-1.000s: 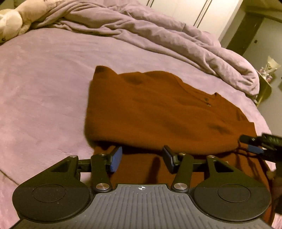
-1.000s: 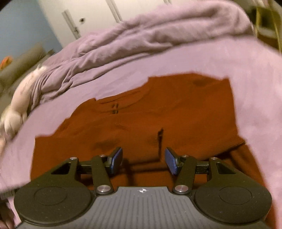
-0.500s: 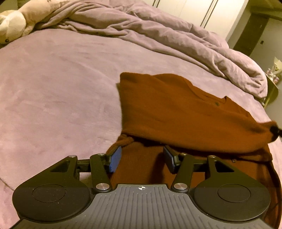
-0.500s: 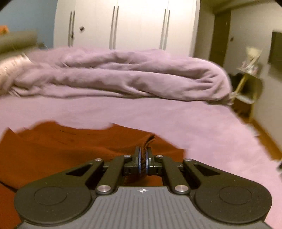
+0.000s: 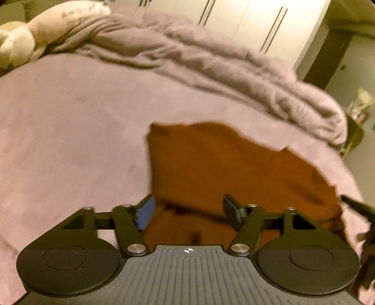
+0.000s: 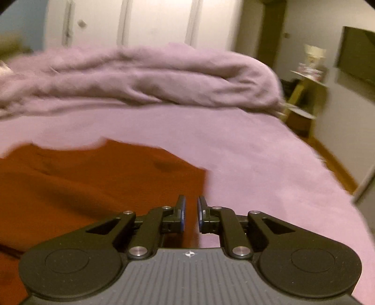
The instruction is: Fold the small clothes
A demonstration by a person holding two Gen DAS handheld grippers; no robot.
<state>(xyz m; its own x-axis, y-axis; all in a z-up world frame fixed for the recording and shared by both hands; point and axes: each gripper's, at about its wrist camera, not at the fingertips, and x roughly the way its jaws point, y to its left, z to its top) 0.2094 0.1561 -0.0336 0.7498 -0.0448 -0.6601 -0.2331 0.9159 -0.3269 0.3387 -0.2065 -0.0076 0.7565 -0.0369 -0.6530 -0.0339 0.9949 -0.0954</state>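
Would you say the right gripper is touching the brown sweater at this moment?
Cannot tell. In the right wrist view, the right gripper has a narrow empty gap between its fingers above the brown sweater edge, but blur hides any contact underneath.

Lilac bed [image 6: 246,150], rumpled duvet [image 6: 145,77]; white wardrobe [image 6: 159,21]

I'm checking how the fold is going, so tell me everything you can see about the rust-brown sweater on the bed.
The rust-brown sweater is a soft, matte knit lying on the purple bedspread. Its upper layer is folded over a lower layer that shows as a darker strip nearest the camera. A small neckline notch marks its far edge; motion blur hides finer detail. The left gripper hangs wide open over its near edge. The right gripper, jaws slightly apart and empty, sits at its right edge.
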